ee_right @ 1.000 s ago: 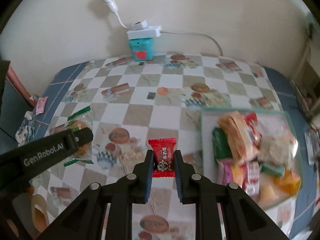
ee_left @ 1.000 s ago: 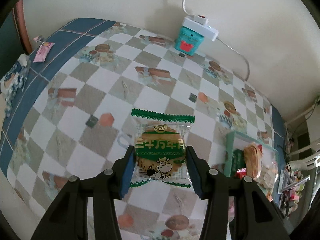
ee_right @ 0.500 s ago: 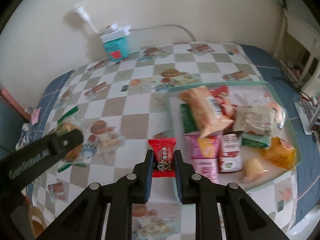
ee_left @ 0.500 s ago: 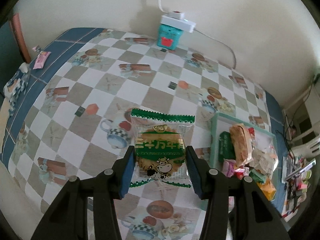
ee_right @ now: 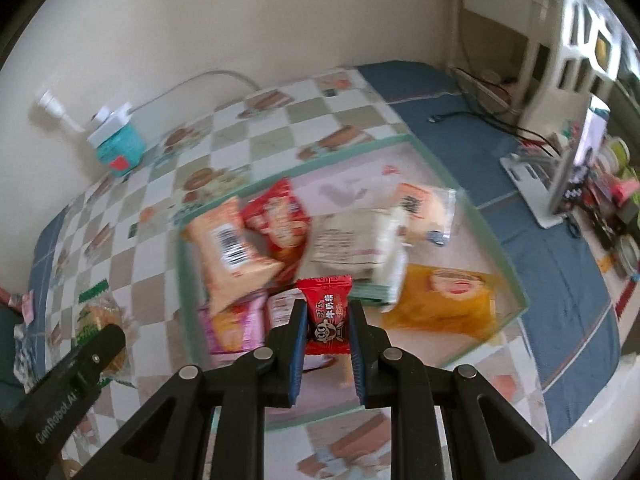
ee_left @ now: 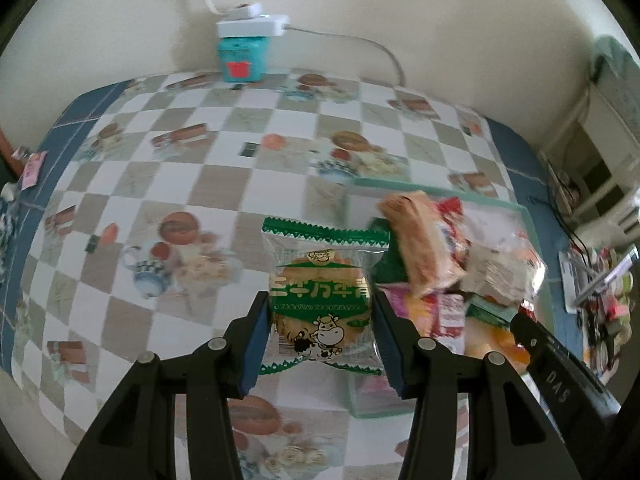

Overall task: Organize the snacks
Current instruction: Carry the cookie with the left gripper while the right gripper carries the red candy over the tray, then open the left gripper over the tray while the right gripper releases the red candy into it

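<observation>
Right claw (ee_right: 328, 320), clenched on red candy (ee_right: 325, 312), already above green tray (ee_right: 496, 240); left claw (ee_left: 320, 320), grasping biscuit packet (ee_left: 320, 292), just beside tray.

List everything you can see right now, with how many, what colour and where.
Green biscuit packet: one, green and clear, in the left gripper.
Red candy: one, red, in the right gripper, over the tray.
Tray: one, pale green rim, on the tablecloth.
Snack packets: several, orange, red, pink, white, yellow, in the tray.
Teal box: one, by the wall.
Power strip: one, white, atop the teal box.
Tablecloth: one, checkered, blue border.
Left gripper: black, blue pads.
Right gripper: black, blue pads.
</observation>
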